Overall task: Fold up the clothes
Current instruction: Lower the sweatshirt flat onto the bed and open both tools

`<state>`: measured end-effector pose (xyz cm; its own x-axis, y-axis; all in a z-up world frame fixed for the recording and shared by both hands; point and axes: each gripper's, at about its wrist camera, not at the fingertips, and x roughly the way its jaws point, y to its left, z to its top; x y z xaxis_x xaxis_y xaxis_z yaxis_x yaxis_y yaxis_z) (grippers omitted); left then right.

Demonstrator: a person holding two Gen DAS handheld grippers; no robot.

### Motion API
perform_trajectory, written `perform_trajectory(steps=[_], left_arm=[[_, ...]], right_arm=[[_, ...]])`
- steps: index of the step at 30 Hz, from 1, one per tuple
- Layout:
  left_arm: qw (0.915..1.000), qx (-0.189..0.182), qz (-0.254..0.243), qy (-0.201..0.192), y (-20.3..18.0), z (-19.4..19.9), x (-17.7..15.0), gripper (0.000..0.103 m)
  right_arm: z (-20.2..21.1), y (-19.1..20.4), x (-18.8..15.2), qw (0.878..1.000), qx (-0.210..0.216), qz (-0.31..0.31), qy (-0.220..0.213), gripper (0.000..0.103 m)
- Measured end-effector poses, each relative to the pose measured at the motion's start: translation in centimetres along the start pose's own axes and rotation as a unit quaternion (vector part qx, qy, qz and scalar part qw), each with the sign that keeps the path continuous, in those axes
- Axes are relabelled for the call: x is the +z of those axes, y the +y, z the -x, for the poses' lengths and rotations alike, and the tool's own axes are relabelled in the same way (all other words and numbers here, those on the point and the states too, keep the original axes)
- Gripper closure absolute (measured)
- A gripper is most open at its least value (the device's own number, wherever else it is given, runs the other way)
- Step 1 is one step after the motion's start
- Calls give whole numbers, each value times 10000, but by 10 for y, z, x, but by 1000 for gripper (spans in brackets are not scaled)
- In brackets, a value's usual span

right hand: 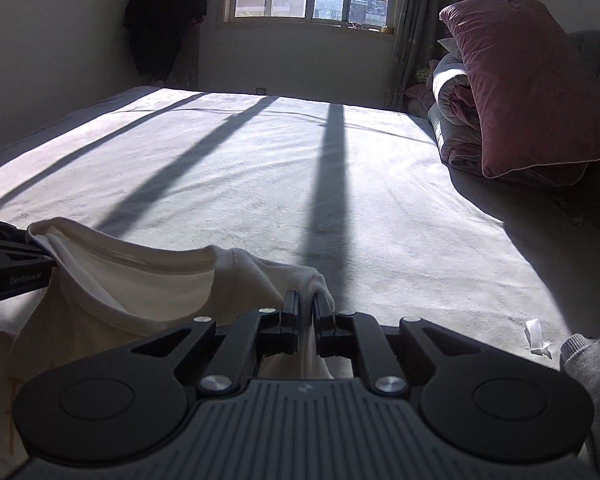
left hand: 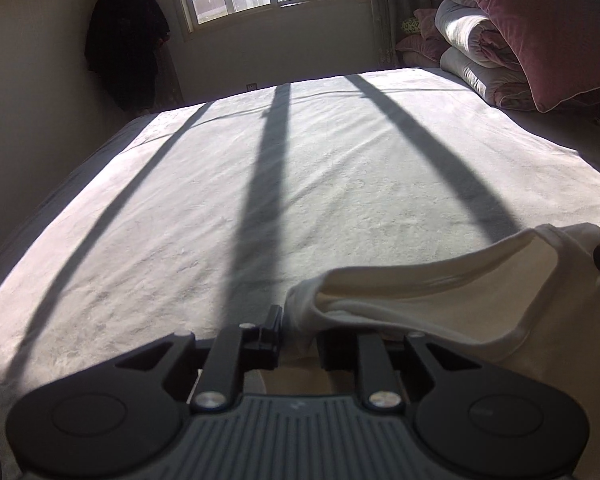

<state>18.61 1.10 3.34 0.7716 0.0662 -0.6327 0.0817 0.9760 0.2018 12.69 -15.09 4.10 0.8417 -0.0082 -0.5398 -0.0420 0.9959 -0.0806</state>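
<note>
Garment held aloft between my two tools: a cream-white cotton T-shirt (right hand: 132,280) hangs above the near edge of the wide pale-grey bed sheet (left hand: 260,200), its neckline sagging open between the two grips. My left gripper (left hand: 298,330) pinches one shoulder; its jaws stand slightly apart, with bunched cloth filling the gap. My right gripper (right hand: 306,312) has its jaws nearly together, with only a thin fold of the other shoulder between them. Window-bar shadows stripe the sheet; a dusty-pink velvet pillow (right hand: 520,80) leans on rolled quilts (right hand: 452,120) at the right, well apart from the shirt. Risks, as I judge them: the right grip catches little fabric, so a sharp tug to spread the shirt could pull it free; slack at the collar could leave creases when I lay it down; and the lower shirt, hidden below both cameras, could land folded under itself.
</note>
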Motion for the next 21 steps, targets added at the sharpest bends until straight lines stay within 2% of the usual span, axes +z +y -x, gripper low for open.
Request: perform_trajectory(steps=[3,5,6,9,21], left_arm=[[9998,-80,32,160,0,-2,-3,60],[9994,-199,72,289,1,-2,-6,57],[9990,-253,94,345,1,-1,-8,54],[9988,-273,82,393,2,5,-13,46],[9968,-499,163,597,21,56,-46,44]], right_arm=[[-5,-3,0,10000,-38,19,70,83],[-3,-3,-2,10000,-45,15,76,53],[-1,-3,-3,10000,-39,35,49,51],[7,-2,-4,9999,-44,84,77,50],[52,-7,-19,9997,-28,-116,226,50]])
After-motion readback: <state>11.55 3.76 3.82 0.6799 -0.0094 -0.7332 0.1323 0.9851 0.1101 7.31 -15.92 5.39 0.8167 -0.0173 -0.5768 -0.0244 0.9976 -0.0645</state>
